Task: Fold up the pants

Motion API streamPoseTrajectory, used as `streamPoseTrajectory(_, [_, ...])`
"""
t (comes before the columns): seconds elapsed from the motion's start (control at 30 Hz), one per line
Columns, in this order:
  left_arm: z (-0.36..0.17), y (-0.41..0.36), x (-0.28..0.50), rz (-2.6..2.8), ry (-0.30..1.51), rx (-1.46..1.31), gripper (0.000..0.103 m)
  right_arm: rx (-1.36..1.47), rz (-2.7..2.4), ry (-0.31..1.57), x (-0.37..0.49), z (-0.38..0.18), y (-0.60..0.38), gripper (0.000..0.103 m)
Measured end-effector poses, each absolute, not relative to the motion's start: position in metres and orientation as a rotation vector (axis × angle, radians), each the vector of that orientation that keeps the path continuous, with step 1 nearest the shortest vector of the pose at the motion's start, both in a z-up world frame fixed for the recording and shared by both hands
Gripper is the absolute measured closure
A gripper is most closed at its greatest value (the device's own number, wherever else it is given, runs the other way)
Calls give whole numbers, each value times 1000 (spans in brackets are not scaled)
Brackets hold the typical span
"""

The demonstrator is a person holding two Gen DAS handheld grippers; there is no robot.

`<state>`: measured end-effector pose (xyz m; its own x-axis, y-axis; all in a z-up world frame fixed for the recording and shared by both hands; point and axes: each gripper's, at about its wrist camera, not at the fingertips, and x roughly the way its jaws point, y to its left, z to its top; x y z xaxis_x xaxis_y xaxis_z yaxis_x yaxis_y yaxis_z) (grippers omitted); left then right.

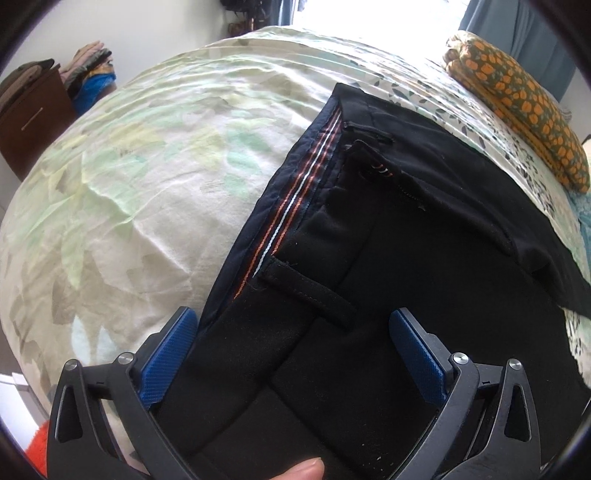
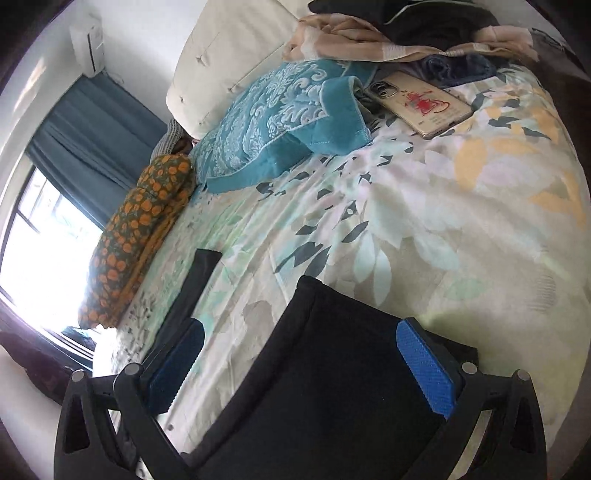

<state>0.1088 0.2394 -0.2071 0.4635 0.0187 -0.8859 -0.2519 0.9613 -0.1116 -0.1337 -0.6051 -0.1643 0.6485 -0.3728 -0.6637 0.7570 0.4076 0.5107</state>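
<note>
Black pants (image 1: 388, 236) lie flat on the floral bedsheet (image 1: 147, 184). In the left wrist view the waistband with its orange and white striped lining (image 1: 288, 206) and a belt loop (image 1: 310, 291) faces me. My left gripper (image 1: 291, 354) is open, its blue pads (image 1: 417, 354) straddling the waist end of the pants. In the right wrist view a leg end of the pants (image 2: 325, 369) lies between the blue pads (image 2: 424, 369) of my open right gripper (image 2: 299, 365). A second black strip (image 2: 195, 288) lies to the left.
An orange-patterned folded cloth (image 1: 524, 114) lies at the bed's far side, also in the right wrist view (image 2: 136, 236). A teal blanket (image 2: 280, 122), a phone (image 2: 421, 103), a white pillow (image 2: 229, 66) and piled clothes (image 2: 406, 33) lie toward the head. A brown cabinet (image 1: 29, 114) stands left.
</note>
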Motion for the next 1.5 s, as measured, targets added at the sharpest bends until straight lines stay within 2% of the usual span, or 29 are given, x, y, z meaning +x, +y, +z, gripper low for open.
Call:
streamPoseTrajectory(0.17, [-205, 242, 107, 158, 1081, -252, 0, 725, -789, 667, -106, -171, -598, 0])
streamPoseTrajectory(0.43, [-194, 259, 92, 125, 1089, -302, 0, 777, -835, 604, -137, -159, -596, 0])
streamPoseTrajectory(0.77, [-199, 275, 76, 158, 1119, -340, 0, 738, -803, 637, -143, -160, -593, 0])
streamPoseTrajectory(1.07, [-191, 273, 67, 234, 1132, -248, 0, 715, -780, 652, -141, -159, -592, 0])
streamPoseTrajectory(1.13, [-181, 283, 55, 304, 1114, -256, 0, 701, -806, 656, -147, -152, -593, 0])
streamPoseTrajectory(1.23, [-155, 287, 35, 327, 1030, -279, 0, 625, -886, 553, -168, -122, -588, 0])
streamPoseTrajectory(1.33, [-129, 264, 18, 191, 945, -245, 0, 644, -832, 506, -183, -93, -574, 0])
streamPoseTrajectory(1.4, [-121, 230, 12, 98, 940, -152, 0, 660, -726, 574, -183, -80, -552, 0])
streamPoseTrajectory(1.5, [-126, 168, 6, -37, 945, 2, 0, 635, -538, 802, -166, -86, -494, 0])
